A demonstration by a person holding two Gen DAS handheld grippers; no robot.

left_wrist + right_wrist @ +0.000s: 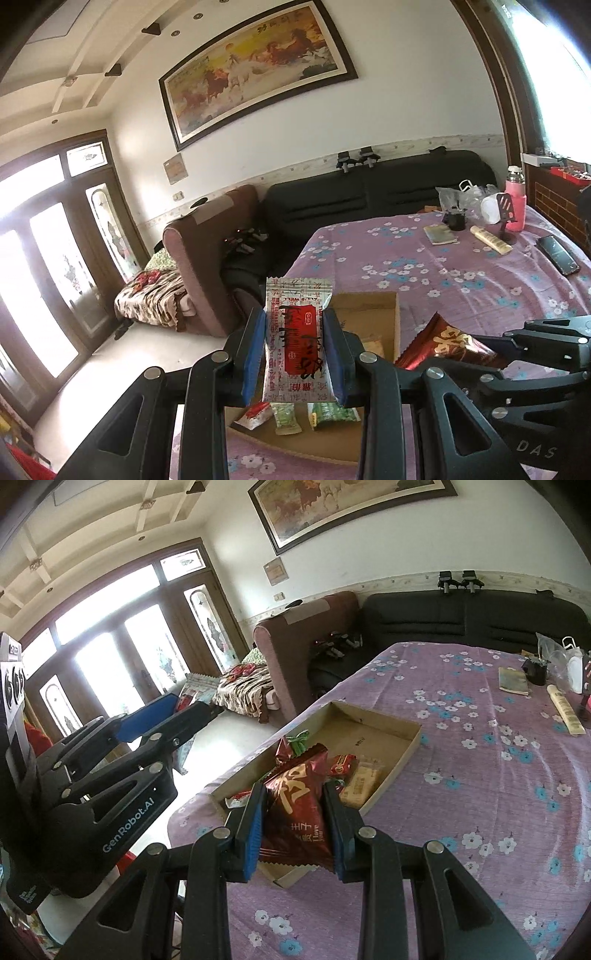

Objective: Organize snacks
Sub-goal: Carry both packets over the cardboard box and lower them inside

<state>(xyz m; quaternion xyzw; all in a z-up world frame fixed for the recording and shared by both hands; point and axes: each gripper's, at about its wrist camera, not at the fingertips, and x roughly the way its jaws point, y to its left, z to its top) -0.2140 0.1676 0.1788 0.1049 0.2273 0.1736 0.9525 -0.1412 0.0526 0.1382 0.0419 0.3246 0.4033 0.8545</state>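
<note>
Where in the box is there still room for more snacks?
The far half of the cardboard box, up to its back corner, is bare. The near half is crowded with small packets. The left tool holds a white-and-red packet; the right tool holds a dark red bag.

Plenty of open tablecloth on the table (480, 812) to the right of the cardboard tray (410, 738), so a gripper can slide in from that side no problem. The tray's far half is bare cardboard; the near half is crowded with snack packs (347, 764). Both grippers are packed tight over that near end: the left gripper (295, 354) clamps a white and red packet (295, 332), and the right gripper (295, 834) clamps a dark red bag (295, 812) just beside it. Clutter at the far right edge: pink bottle (515, 199), phone (557, 254), cream tube (491, 240), small book (439, 234).
</note>
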